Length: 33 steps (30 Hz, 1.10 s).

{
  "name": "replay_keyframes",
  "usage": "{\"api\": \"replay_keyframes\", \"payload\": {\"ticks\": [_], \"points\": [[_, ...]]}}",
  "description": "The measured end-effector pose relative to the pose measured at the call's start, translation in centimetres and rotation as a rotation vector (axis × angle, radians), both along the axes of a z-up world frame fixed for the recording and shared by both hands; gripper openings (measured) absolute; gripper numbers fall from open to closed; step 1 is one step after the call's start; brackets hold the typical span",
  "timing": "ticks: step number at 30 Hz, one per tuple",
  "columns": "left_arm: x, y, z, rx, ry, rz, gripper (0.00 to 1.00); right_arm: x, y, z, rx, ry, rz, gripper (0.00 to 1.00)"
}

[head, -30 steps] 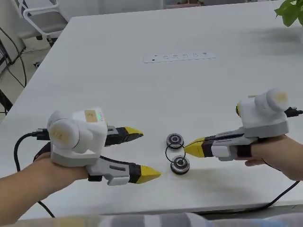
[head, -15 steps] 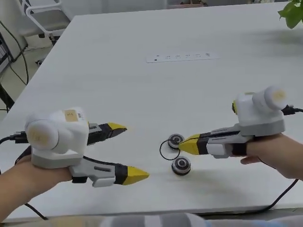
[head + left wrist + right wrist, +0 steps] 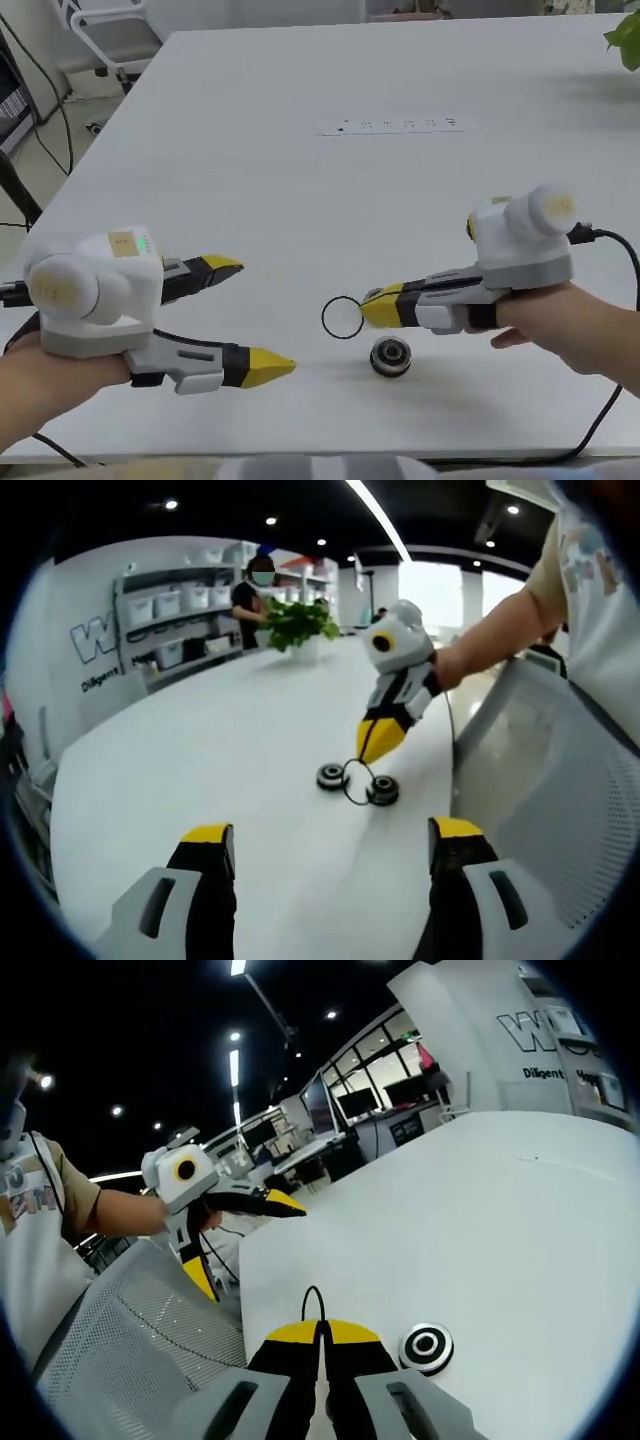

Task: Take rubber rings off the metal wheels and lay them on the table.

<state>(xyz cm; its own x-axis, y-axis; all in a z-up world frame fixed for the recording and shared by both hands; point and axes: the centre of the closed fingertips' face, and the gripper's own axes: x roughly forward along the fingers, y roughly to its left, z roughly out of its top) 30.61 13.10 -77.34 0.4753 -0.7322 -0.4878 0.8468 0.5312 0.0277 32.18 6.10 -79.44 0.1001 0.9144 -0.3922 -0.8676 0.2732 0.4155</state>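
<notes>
A: R claw (image 3: 372, 308)?
B: Pinched tight on rubber ring (image 3: 343, 317), nr tabletop (image 3: 300, 180) front edge, just beside metal wheel (image 3: 390, 355).
A: L claw (image 3: 265, 316)?
B: Jaws wide apart, holds nothing, well apart from ring.

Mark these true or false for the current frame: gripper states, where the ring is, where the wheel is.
1. The right gripper is shut on a rubber ring. True.
2. The left gripper is shut too. False: its jaws stand wide open, holding nothing.
3. The rubber ring sits on the metal wheel. False: it is off the wheel, beside it, at the right gripper's tips.
4. The metal wheel lies on the table. True.
</notes>
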Motion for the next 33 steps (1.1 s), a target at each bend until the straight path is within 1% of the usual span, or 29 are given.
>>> {"api": "replay_keyframes", "payload": {"ticks": [2,3,7,10,12,15,16,21,23,25,29,30,33], "points": [[0.2,0.4,0.0,-0.001,-0.002,0.016,0.8,0.0,0.4,-0.3,-0.007,0.002,0.009,0.0],[0.2,0.6,0.0,-0.008,0.001,0.026,0.8,-0.1,0.5,-0.5,-0.01,0.003,0.014,0.0],[0.2,0.9,-0.2,-0.011,0.013,0.033,0.79,-0.4,1.1,-1.4,-0.029,0.007,0.038,0.0],[0.0,1.1,-0.5,-0.007,0.019,0.034,0.8,-0.6,1.5,-2.2,-0.058,0.0,0.048,0.0],[0.0,1.1,-0.5,-0.01,0.021,0.038,0.8,-0.4,1.4,-2.8,-0.068,-0.003,0.049,0.0],[0.0,1.3,-0.5,-0.011,0.02,0.043,0.8,-0.4,1.6,-3.3,-0.083,-0.008,0.05,0.0],[0.0,1.3,-0.5,-0.012,0.021,0.045,0.8,-0.2,1.7,-3.5,-0.093,-0.016,0.046,0.0],[-0.1,1.1,-0.8,-0.017,0.024,0.047,0.79,-0.3,2.0,-4.5,-0.127,-0.019,0.052,0.0],[-0.2,1.0,-0.9,-0.02,0.026,0.045,0.8,-0.4,2.0,-4.8,-0.142,-0.031,0.053,0.0],[-0.3,1.0,-1.0,-0.011,0.024,0.043,0.8,-0.4,1.9,-5.2,-0.165,-0.038,0.052,0.0],[-0.4,1.0,-1.2,-0.007,0.025,0.038,0.79,-0.6,2.0,-5.6,-0.184,-0.067,0.064,0.0],[-0.4,1.1,-1.2,-0.01,0.025,0.039,0.79,-0.6,2.0,-5.7,-0.185,-0.072,0.066,0.03],[-0.4,1.1,-1.3,-0.008,0.028,0.041,0.79,-0.6,2.1,-5.8,-0.195,-0.084,0.075,0.04]]}}
